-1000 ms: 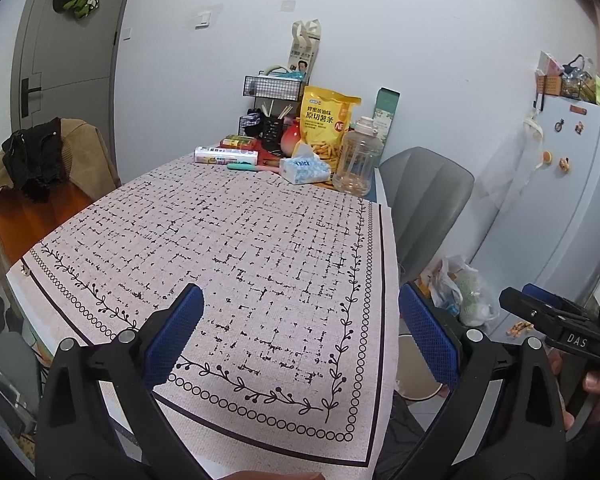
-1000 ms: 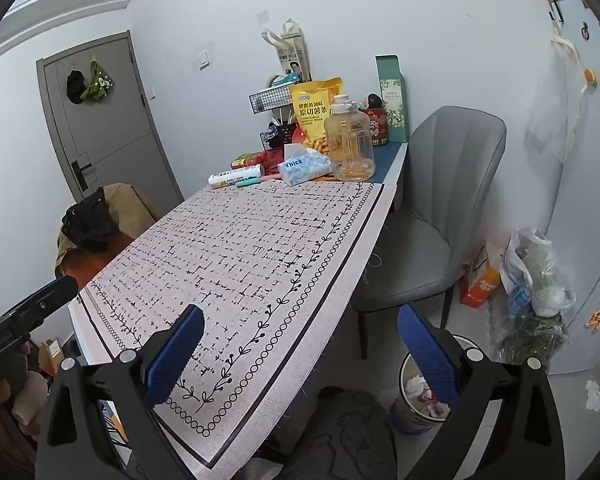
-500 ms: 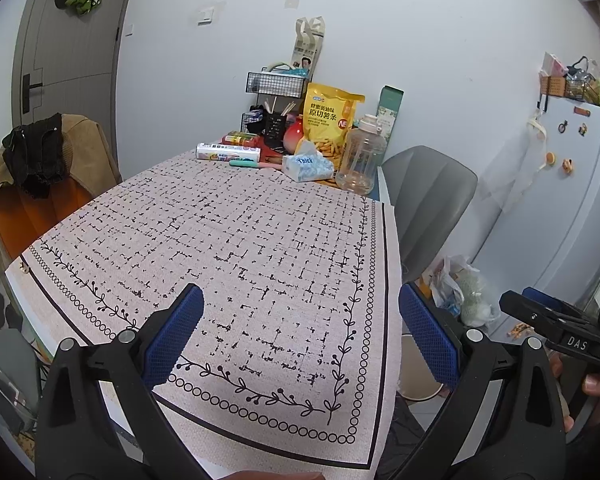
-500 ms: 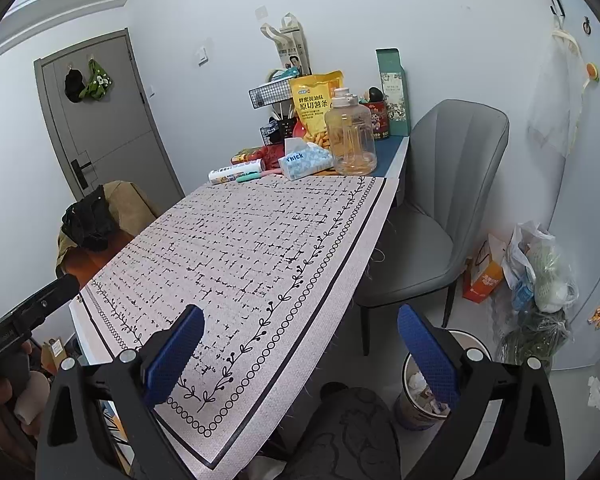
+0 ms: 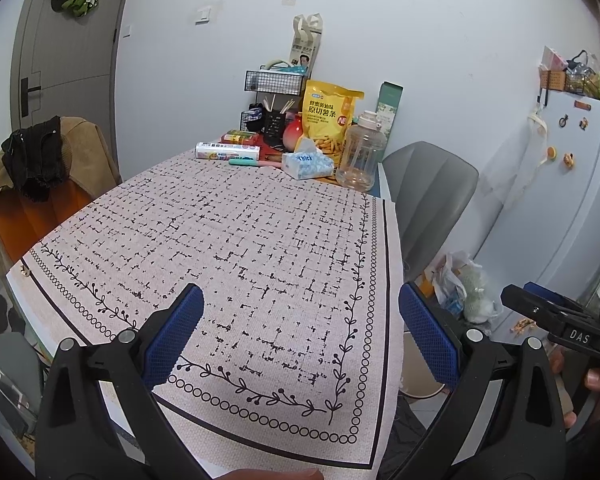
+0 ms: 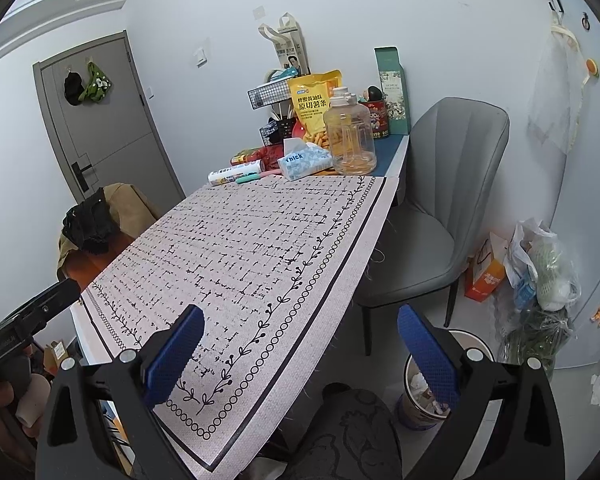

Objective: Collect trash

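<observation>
My left gripper (image 5: 300, 332) is open and empty, held above the near edge of a table with a pink patterned cloth (image 5: 236, 248). My right gripper (image 6: 298, 344) is open and empty, above the cloth's near right corner (image 6: 240, 264). A round trash bin (image 6: 424, 392) holding crumpled paper stands on the floor below the right gripper; its rim also shows in the left wrist view (image 5: 416, 368). No loose trash shows on the cloth. At the far end lie a tissue pack (image 5: 308, 164), a white roll (image 5: 227, 151) and a pen (image 5: 252, 163).
A yellow snack bag (image 5: 327, 116), a clear jug (image 5: 361, 151) and a wire rack (image 5: 274, 82) crowd the far end. A grey chair (image 6: 440, 208) stands right of the table, with bags (image 6: 540, 268) by the fridge (image 5: 560, 200). A chair with clothes (image 5: 36, 160) stands at left.
Both grippers have shifted slightly; the views have tilted and drawn back a little from the table. Both stay open and empty.
</observation>
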Action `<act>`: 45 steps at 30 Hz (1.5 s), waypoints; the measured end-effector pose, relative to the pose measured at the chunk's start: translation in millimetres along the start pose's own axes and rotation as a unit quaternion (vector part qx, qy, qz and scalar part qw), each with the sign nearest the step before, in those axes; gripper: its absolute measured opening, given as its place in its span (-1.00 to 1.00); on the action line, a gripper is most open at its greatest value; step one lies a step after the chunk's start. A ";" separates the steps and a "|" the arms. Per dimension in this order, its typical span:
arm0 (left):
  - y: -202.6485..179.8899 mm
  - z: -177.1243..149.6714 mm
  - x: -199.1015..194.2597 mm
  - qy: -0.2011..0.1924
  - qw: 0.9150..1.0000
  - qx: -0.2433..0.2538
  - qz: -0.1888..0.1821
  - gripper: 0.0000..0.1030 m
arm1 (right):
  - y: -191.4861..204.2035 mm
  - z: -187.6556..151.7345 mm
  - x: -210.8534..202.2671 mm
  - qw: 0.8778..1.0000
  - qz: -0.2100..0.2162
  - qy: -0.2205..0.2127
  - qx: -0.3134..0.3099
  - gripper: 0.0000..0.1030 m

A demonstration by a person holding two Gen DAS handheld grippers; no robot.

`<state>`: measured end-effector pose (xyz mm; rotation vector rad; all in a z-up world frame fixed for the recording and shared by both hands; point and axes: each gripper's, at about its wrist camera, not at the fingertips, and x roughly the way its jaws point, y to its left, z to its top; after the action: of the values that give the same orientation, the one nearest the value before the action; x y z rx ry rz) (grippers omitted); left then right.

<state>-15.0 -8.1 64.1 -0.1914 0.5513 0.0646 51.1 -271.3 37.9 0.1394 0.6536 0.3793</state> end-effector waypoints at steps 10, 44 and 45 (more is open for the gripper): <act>1.0 -1.2 4.7 0.006 1.000 -0.003 -0.001 0.88 | 0.9 1.0 4.3 1.000 0.001 0.006 -0.002 0.85; -8.8 -1.5 22.9 0.021 1.000 0.007 -0.019 0.88 | -12.7 0.2 7.9 1.000 -0.015 0.012 0.013 0.85; -10.4 -2.1 23.9 0.022 1.000 0.009 -0.019 0.88 | -14.9 1.1 8.6 1.000 -0.015 0.012 0.014 0.85</act>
<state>5.3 -18.5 51.5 -0.1852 0.5912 0.0179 62.5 -281.7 30.3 0.1523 0.6851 0.3438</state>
